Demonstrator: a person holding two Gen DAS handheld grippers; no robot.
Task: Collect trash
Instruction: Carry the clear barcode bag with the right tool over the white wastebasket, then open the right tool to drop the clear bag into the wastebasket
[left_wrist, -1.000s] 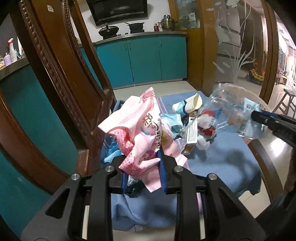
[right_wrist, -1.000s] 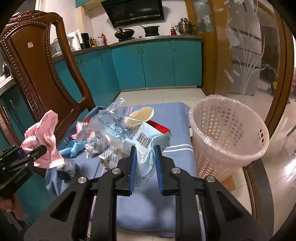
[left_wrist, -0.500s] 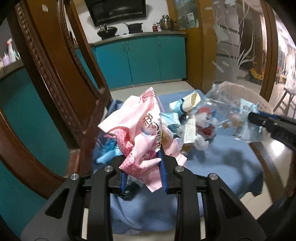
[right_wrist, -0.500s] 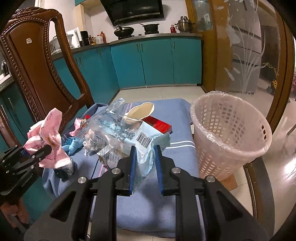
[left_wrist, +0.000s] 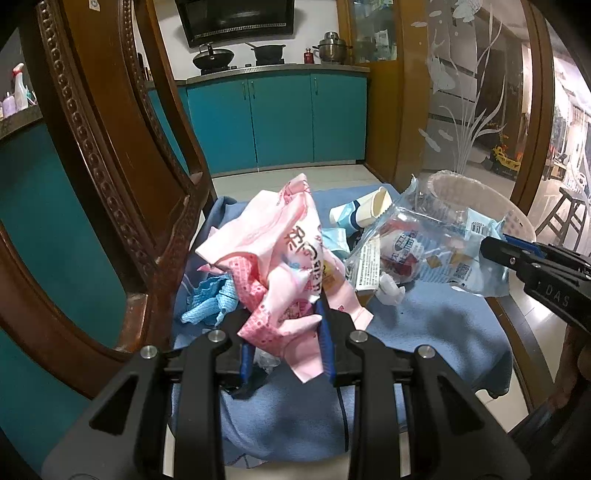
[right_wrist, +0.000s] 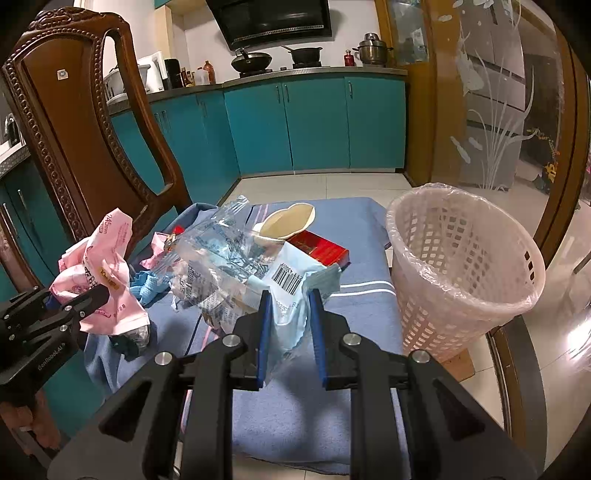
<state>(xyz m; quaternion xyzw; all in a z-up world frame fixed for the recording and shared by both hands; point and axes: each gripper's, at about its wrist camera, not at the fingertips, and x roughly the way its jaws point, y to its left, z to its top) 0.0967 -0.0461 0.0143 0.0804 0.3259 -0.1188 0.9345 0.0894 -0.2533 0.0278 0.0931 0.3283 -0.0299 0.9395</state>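
My left gripper (left_wrist: 284, 314) is shut on a crumpled pink wrapper (left_wrist: 280, 251), held up above the blue cloth (left_wrist: 436, 325). In the right wrist view this wrapper (right_wrist: 103, 266) and the left gripper (right_wrist: 92, 295) sit at the left. My right gripper (right_wrist: 290, 299) is shut on a light blue and clear plastic bag (right_wrist: 236, 266) with a barcode, which hangs over the cloth (right_wrist: 351, 229). The left wrist view shows that bag (left_wrist: 424, 251) and the right gripper (left_wrist: 495, 251) at the right. A pale lattice trash basket (right_wrist: 480, 295) with a plastic liner stands just right of the bag.
A paper cup (right_wrist: 288, 221), a red box (right_wrist: 321, 251) and a crumpled blue wipe (left_wrist: 210, 299) lie on the cloth behind the held pieces. A carved wooden chair back (right_wrist: 74, 110) rises at the left. Teal kitchen cabinets (right_wrist: 314, 122) stand beyond.
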